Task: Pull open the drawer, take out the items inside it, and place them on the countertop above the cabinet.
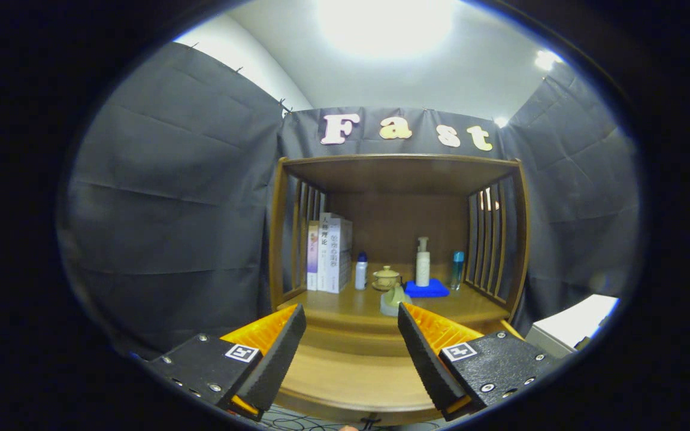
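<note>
brown wood makes up the cabinet point(399, 164), which stands in the middle of a booth with dark cloth walls point(171, 197) on the left, the back and the right. a white ceiling point(477, 78) is above, with a big bright light point(384, 24) and two small lights near the right wall.

the cabinet has an open shelf with wooden bars on its left and right sides. its countertop point(333, 302) is smooth, light wood. going left to right on it: a few books point(328, 254) stand upright by the left bars, then a small white bottle with a blue cap point(361, 271), then a little tan pot with a lid point(386, 278). a pale green thing point(394, 300) sits near the front edge, just ahead of the right finger; i cannot tell what it is. next comes a tall white pump bottle point(422, 263) standing on a flat blue pad point(427, 290), and then a thin blue bottle point(457, 270) beside the right bars.

below the countertop is the front of the cabinet, where the drawer point(354, 374) would be. it looks closed, and i cannot see a handle or what is inside.

the gripper point(351, 350) is in front of the cabinet with its two fingers wide apart and nothing between them but the wood front beyond. a white thing point(572, 326) sits low at the far right, past the right finger. some dark cables point(297, 424) lie on the floor below.
</note>
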Tool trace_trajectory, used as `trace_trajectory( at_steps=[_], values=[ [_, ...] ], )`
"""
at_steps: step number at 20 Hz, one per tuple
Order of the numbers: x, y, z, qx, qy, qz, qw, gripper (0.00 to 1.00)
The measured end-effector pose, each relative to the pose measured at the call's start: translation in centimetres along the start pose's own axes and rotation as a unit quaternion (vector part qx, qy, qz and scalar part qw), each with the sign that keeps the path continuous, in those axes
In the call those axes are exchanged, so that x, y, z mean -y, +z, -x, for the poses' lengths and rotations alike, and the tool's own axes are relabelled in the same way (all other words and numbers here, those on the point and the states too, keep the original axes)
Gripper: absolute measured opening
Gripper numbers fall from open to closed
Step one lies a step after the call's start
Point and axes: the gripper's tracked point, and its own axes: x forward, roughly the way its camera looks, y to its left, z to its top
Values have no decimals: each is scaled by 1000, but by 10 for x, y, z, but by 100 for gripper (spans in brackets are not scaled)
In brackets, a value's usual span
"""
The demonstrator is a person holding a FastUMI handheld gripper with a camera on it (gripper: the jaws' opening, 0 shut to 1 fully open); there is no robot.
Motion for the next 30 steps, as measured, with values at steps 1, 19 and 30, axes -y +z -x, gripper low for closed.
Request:
trace_trajectory(
  at_steps=[1, 19, 30],
  values=[
    [1, -9, 8, -6, -5, 5, 1000, 95],
    [41, -169, 50, -137, -101, -25, 985, 95],
    [44, -174, 47, -115, -118, -44, 985, 94]
  ],
)
